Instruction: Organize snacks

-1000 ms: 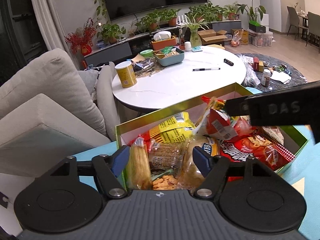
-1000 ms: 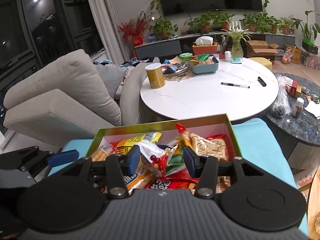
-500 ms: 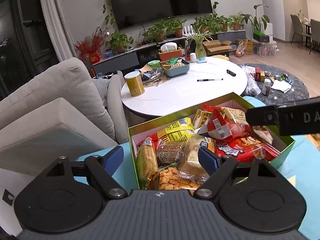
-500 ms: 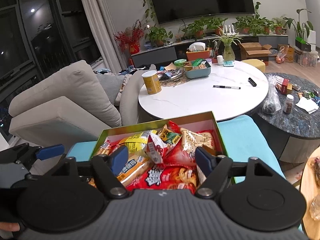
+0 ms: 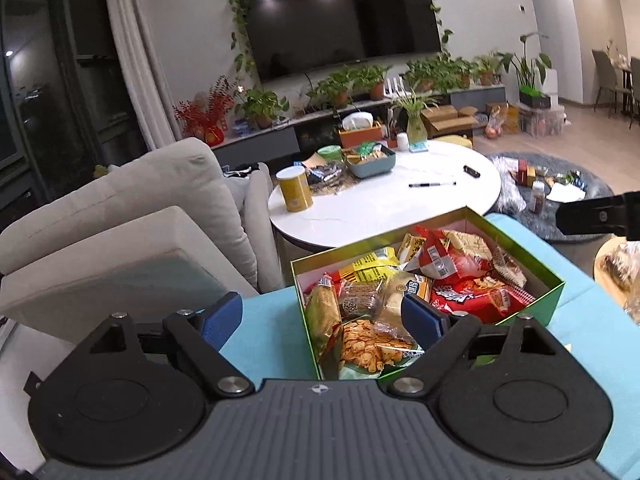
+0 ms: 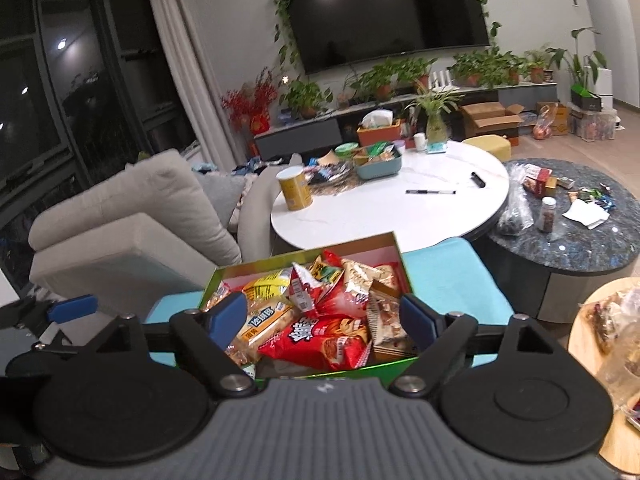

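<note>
An open green box [image 5: 380, 236] packed with snack packets stands on a turquoise surface [image 5: 272, 320]. A red bag [image 5: 472, 296], a cracker pack [image 5: 372, 344] and a yellow pack [image 5: 368, 264] lie in it. My left gripper [image 5: 320, 316] hovers above the box's near left corner, its jaws opening, with nothing gripped. My right gripper [image 6: 322, 316] hangs open over the near edge of the box [image 6: 304, 251], above the red bag [image 6: 324, 340], and holds nothing. The left gripper's blue finger [image 6: 72, 308] shows at the far left of the right wrist view.
Behind the box a round white table [image 5: 384, 208] carries a yellow can [image 5: 295, 194], a teal tray [image 5: 370, 162] and a pen. A beige sofa [image 5: 120, 216] is on the left. To the right are a dark round table [image 6: 580, 232] and a wooden board [image 6: 580, 344] with wrapped food.
Both grippers have drawn back and risen away from the box, which now looks smaller. The left jaws have spread wider, and the right jaws also stand wider than a second ago.
</note>
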Demonstrator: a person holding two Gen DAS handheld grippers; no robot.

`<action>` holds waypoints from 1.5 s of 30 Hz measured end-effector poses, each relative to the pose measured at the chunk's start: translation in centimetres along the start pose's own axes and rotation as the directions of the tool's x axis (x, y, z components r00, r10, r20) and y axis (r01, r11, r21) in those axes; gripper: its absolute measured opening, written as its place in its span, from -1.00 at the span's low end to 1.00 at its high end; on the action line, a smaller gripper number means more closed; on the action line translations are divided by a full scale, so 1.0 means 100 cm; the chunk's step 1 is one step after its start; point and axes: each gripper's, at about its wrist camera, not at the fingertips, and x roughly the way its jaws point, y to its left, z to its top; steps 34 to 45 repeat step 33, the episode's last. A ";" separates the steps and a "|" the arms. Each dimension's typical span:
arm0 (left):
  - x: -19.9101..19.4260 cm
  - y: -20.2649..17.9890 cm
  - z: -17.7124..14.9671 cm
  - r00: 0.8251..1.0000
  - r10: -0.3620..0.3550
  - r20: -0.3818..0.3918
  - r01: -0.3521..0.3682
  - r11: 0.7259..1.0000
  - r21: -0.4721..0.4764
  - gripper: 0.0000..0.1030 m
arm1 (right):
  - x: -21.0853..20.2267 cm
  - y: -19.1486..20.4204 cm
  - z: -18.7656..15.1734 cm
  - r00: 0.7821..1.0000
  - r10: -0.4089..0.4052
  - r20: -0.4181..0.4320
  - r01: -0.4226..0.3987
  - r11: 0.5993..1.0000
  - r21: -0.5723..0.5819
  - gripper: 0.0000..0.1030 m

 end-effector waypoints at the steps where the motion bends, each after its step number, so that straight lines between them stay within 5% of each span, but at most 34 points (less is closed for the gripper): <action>1: -0.005 0.001 -0.001 1.000 0.001 0.005 -0.001 1.000 -0.005 0.66 | -0.005 0.000 0.000 1.000 0.003 0.005 -0.003 1.000 -0.002 0.65; 15: -0.054 -0.002 -0.027 0.999 -0.036 0.010 0.037 0.998 -0.060 0.69 | -0.047 0.025 -0.035 0.996 0.084 0.011 -0.083 0.994 -0.069 0.65; 45: -0.068 -0.011 -0.061 0.998 -0.052 -0.042 0.048 0.995 -0.092 0.69 | -0.061 0.030 -0.070 0.994 0.101 -0.038 -0.103 0.994 -0.027 0.65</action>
